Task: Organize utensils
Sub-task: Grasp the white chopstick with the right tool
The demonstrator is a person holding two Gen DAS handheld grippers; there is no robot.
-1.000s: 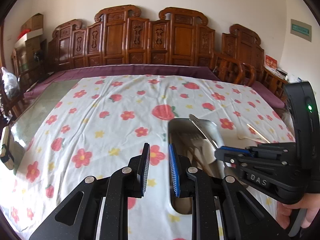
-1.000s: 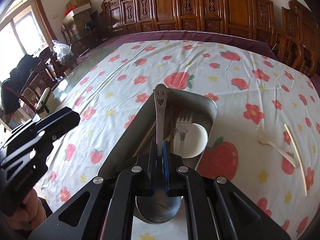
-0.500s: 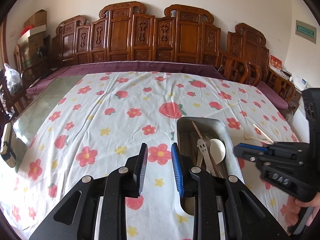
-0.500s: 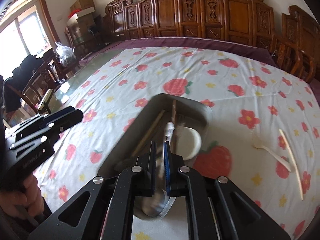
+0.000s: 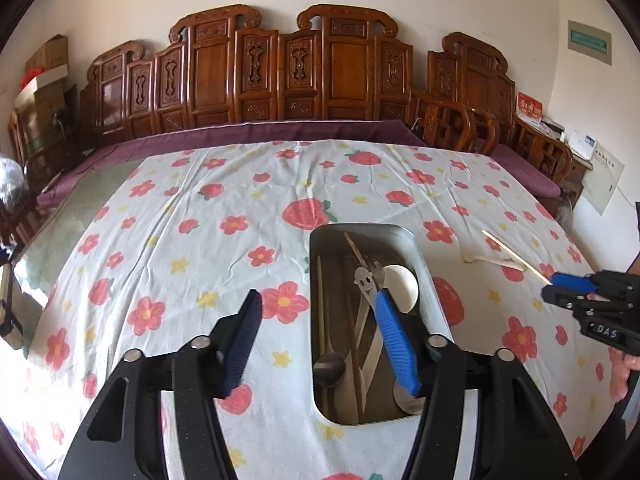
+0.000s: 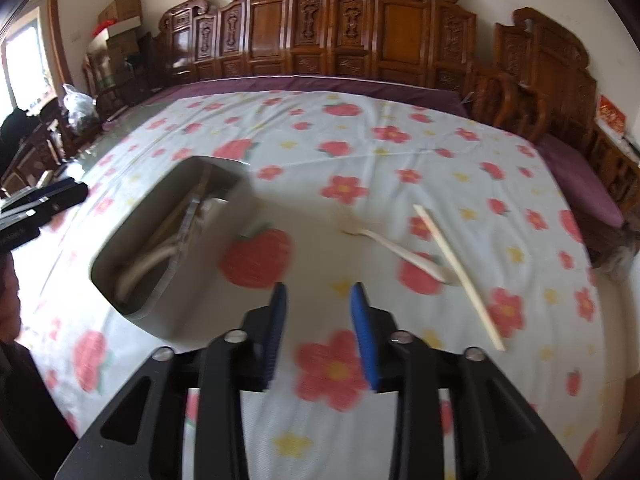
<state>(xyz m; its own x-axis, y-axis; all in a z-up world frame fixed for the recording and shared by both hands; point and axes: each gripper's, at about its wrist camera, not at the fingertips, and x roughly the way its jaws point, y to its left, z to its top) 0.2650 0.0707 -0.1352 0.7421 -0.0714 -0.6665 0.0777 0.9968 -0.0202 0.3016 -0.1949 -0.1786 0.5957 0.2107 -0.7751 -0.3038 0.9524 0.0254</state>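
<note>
A steel tray [image 5: 425, 258] lies on the flowered cloth and holds several utensils: a smiley-handled metal spoon [image 5: 364, 278], a white spoon [image 5: 402, 284], a dark spoon [image 5: 329, 366] and chopsticks. My left gripper [image 5: 316, 308] is open and empty, its right finger over the tray's near part. My right gripper [image 6: 319, 300] is open and empty above the cloth, right of the tray [image 6: 168, 284]. A white plastic fork [image 6: 396, 246] and one pale chopstick [image 6: 456, 268] lie on the cloth ahead of it. They also show in the left wrist view, the fork [image 5: 494, 261] and the chopstick [image 5: 514, 255].
Carved wooden chairs [image 5: 288, 76] line the table's far edge, with more [image 6: 540, 92] at the right. A purple cloth edge [image 5: 256, 132] runs along the back. Bare glass tabletop [image 5: 60, 216] shows at the left. The right gripper [image 5: 588, 300] appears at the left view's right edge.
My right gripper let the smiley spoon go into the tray, opened, and moved right toward the fork and chopstick. My left gripper opened wider.
</note>
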